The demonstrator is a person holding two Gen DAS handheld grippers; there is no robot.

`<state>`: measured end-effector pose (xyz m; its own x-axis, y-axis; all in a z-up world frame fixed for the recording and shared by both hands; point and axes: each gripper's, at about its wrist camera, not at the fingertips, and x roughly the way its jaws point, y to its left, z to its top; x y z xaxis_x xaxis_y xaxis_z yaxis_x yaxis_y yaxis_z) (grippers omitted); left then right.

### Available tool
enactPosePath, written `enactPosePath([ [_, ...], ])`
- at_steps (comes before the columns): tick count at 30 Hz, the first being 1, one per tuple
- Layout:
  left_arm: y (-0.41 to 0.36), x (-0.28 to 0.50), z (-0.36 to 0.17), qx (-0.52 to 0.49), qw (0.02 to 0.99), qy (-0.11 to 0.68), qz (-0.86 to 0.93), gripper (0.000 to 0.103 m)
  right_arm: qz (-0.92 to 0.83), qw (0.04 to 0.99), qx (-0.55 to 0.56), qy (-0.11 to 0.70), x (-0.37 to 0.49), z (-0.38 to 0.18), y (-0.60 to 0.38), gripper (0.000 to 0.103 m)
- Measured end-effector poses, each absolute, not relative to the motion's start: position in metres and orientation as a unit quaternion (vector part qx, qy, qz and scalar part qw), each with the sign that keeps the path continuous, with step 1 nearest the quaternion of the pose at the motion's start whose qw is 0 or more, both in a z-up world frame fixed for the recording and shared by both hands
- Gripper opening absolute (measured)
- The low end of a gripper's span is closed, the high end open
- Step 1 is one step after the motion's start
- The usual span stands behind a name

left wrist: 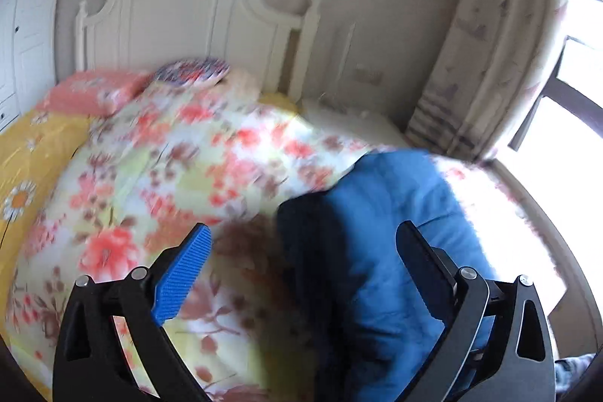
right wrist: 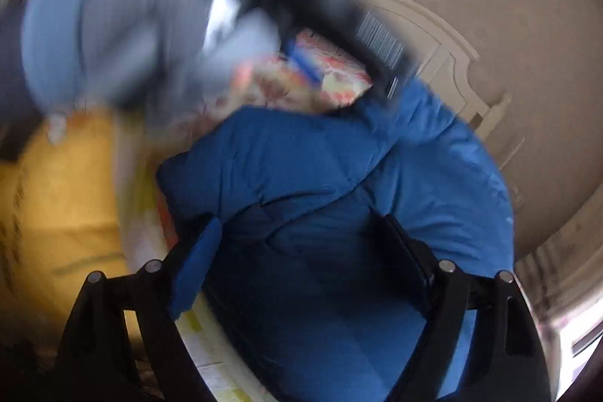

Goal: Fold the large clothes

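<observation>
A blue padded jacket (left wrist: 384, 251) lies bunched on the floral quilt (left wrist: 169, 168) of a bed, at the lower right of the left wrist view. My left gripper (left wrist: 301, 243) is open and empty, its jaws wide apart above the quilt and the jacket's dark edge. In the right wrist view the jacket (right wrist: 339, 183) fills the centre, folded over itself. My right gripper (right wrist: 301, 232) is open just above it, holding nothing. The left gripper and its gloved hand (right wrist: 113, 36) show blurred at the upper left of that view.
The bed has a white headboard (left wrist: 181, 21), a pink pillow (left wrist: 90, 93) and a yellow sheet (left wrist: 22, 157) at the left. A nightstand (left wrist: 350, 123), a patterned curtain (left wrist: 497, 55) and a bright window (left wrist: 573, 123) stand at the right.
</observation>
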<state>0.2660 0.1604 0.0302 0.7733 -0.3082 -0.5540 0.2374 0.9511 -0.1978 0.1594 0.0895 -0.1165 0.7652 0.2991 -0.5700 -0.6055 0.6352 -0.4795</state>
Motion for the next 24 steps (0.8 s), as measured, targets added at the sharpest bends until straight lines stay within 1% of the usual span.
enactPosePath([
  [1, 0.145, 0.260, 0.043, -0.049, 0.941, 0.291, -0.166, 0.095, 0.252, 0.875, -0.352, 0.215, 0.158, -0.124, 0.092, 0.084],
  [3, 0.117, 0.254, 0.054, -0.024, 0.941, 0.278, -0.194, 0.096, 0.242, 0.874, -0.354, 0.228, 0.161, -0.124, 0.100, 0.085],
  [5, 0.088, 0.259, 0.049, 0.001, 0.938, 0.279, -0.205, 0.098, 0.242, 0.870, -0.357, 0.237, 0.164, -0.122, 0.105, 0.085],
  [7, 0.067, 0.285, 0.022, 0.018, 0.932, 0.316, -0.177, 0.098, 0.242, 0.869, -0.358, 0.240, 0.166, -0.121, 0.106, 0.085],
  [9, 0.064, 0.312, -0.012, 0.027, 0.927, 0.350, -0.131, 0.098, 0.242, 0.870, -0.358, 0.236, 0.167, -0.124, 0.104, 0.086],
  [11, 0.071, 0.335, -0.051, 0.011, 0.917, 0.384, -0.107, 0.099, 0.243, 0.871, -0.356, 0.234, 0.165, -0.123, 0.102, 0.086],
  [12, 0.078, 0.339, -0.062, -0.012, 0.919, 0.377, -0.115, 0.099, 0.245, 0.872, -0.354, 0.233, 0.164, -0.126, 0.101, 0.086],
  [14, 0.085, 0.341, -0.066, -0.030, 0.919, 0.376, -0.117, 0.099, 0.253, 0.873, -0.347, 0.232, 0.161, -0.123, 0.097, 0.087],
  [16, 0.078, 0.338, -0.065, -0.005, 0.923, 0.370, -0.106, 0.099, 0.285, 0.865, -0.341, 0.232, 0.155, -0.116, 0.091, 0.087],
  [19, 0.071, 0.335, -0.066, 0.016, 0.929, 0.359, -0.092, 0.099, 0.350, 0.850, -0.315, 0.236, 0.146, -0.093, 0.067, 0.082],
  [20, 0.070, 0.333, -0.066, 0.017, 0.930, 0.355, -0.091, 0.099, 0.360, 0.853, -0.297, 0.233, 0.147, -0.085, 0.057, 0.079],
  [21, 0.072, 0.332, -0.066, 0.015, 0.932, 0.352, -0.090, 0.099, 0.364, 0.864, -0.263, 0.229, 0.153, -0.071, 0.038, 0.071],
  [23, 0.074, 0.332, -0.065, 0.011, 0.932, 0.351, -0.091, 0.099, 0.351, 0.886, -0.205, 0.224, 0.173, -0.049, 0.004, 0.061],
  [24, 0.074, 0.331, -0.064, 0.012, 0.931, 0.352, -0.092, 0.099, 0.338, 0.901, -0.163, 0.217, 0.189, -0.036, -0.019, 0.061],
])
